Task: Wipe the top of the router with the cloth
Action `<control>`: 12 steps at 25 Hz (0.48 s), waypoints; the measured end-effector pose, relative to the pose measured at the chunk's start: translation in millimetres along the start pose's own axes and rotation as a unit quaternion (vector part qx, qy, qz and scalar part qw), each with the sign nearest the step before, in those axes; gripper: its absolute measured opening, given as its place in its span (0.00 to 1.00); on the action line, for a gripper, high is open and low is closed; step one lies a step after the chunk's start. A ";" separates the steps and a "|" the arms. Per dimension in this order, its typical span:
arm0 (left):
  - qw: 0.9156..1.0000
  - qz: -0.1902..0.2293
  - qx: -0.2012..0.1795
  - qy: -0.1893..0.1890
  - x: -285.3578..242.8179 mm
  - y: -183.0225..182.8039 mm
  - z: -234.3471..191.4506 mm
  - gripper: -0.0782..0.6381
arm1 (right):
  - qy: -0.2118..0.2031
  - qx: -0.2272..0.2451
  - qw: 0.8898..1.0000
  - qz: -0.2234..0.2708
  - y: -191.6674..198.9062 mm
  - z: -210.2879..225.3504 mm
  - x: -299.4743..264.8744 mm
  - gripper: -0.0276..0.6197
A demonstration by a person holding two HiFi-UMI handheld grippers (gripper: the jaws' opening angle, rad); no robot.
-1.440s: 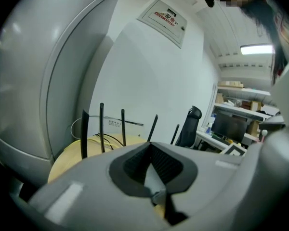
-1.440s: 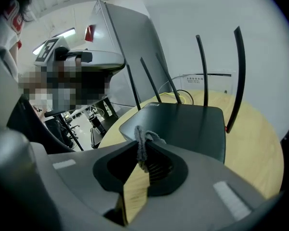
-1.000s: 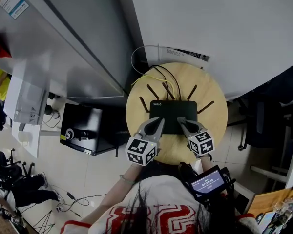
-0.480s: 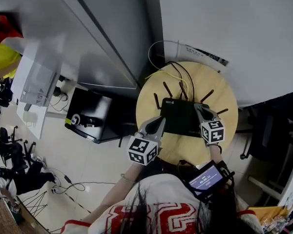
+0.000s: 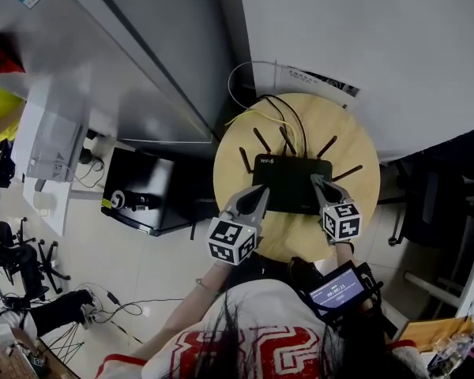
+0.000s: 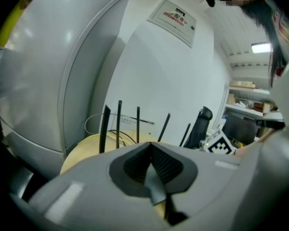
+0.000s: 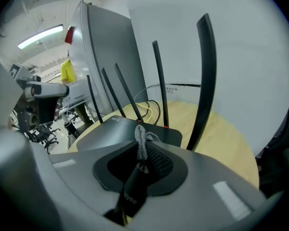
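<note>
Your router (image 5: pixel 292 186), marked "WiFi 6", lies on the round surface (image 5: pixel 362 205). Your right hand-held gripper (image 5: pixel 315 181) is clamped on the grey cloth (image 7: pixel 141 139) over the router's right side; only that gripper's view shows the cloth. Your left hand-held gripper (image 5: pixel 261 190), jaws together, sits at the front-left corner.

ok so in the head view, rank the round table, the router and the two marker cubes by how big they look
1. round table
2. router
3. left marker cube
4. right marker cube: it looks a little smaller than the left one, but the left may just sit nearer the camera, so that last step is unsure.
</note>
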State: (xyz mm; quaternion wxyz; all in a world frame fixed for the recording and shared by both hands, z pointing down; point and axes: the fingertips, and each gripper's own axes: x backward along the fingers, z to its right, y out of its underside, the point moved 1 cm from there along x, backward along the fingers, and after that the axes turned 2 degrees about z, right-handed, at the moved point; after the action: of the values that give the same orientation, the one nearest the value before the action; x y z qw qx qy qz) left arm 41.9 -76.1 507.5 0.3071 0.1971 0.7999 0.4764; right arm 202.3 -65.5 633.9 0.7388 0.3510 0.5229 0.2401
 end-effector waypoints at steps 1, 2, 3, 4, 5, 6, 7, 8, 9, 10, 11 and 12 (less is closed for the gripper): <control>1.000 -0.001 -0.001 0.006 -1.8 -0.1 2.2 0.11 | -0.001 -0.004 1.000 -0.001 4.7 -4.6 3.4 0.11; 1.000 -0.003 -0.002 0.013 -3.5 -0.1 4.8 0.11 | -0.003 -0.007 1.000 -0.002 9.3 -9.5 7.1 0.11; 1.000 -0.004 -0.003 0.019 -5.0 -0.1 7.6 0.11 | -0.005 -0.010 1.000 -0.002 14.0 -14.7 10.9 0.11; 1.000 -0.005 -0.005 0.026 -6.4 0.1 10.6 0.11 | -0.006 -0.013 1.000 -0.003 18.7 -20.1 14.8 0.11; 0.999 -0.006 -0.006 0.032 -7.7 0.4 13.6 0.11 | -0.009 -0.015 1.000 -0.003 23.4 -25.8 18.8 0.11; 0.999 -0.008 -0.007 0.038 -9.1 1.0 16.5 0.11 | -0.011 -0.016 1.000 -0.003 28.0 -31.5 22.8 0.11; 0.999 -0.009 -0.007 0.045 -10.6 1.6 19.5 0.11 | -0.013 -0.019 1.000 -0.002 32.5 -36.9 26.9 0.11; 0.999 -0.010 -0.008 0.051 -12.2 2.2 22.5 0.11 | -0.015 -0.022 1.000 -0.002 36.9 -41.9 31.1 0.11; 0.998 -0.011 -0.008 0.057 -13.7 2.7 25.4 0.11 | -0.016 -0.025 1.000 -0.003 41.0 -46.7 35.1 0.11; 0.998 -0.012 -0.008 0.063 -15.2 3.1 28.4 0.11 | -0.017 -0.028 0.999 -0.005 45.0 -51.5 39.0 0.11; 0.998 -0.012 -0.009 0.068 -16.6 3.4 31.5 0.11 | -0.018 -0.031 0.999 -0.007 49.0 -56.1 42.6 0.11; 0.997 -0.012 -0.009 0.074 -18.0 3.7 34.7 0.11 | -0.019 -0.033 0.999 -0.009 52.8 -60.0 46.0 0.11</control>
State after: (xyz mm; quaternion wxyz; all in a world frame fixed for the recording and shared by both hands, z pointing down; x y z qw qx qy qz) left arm 78.8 -63.0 503.9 0.2546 0.1489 0.8184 0.4932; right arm 162.0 17.4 634.4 0.7616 0.3265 0.5039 0.2439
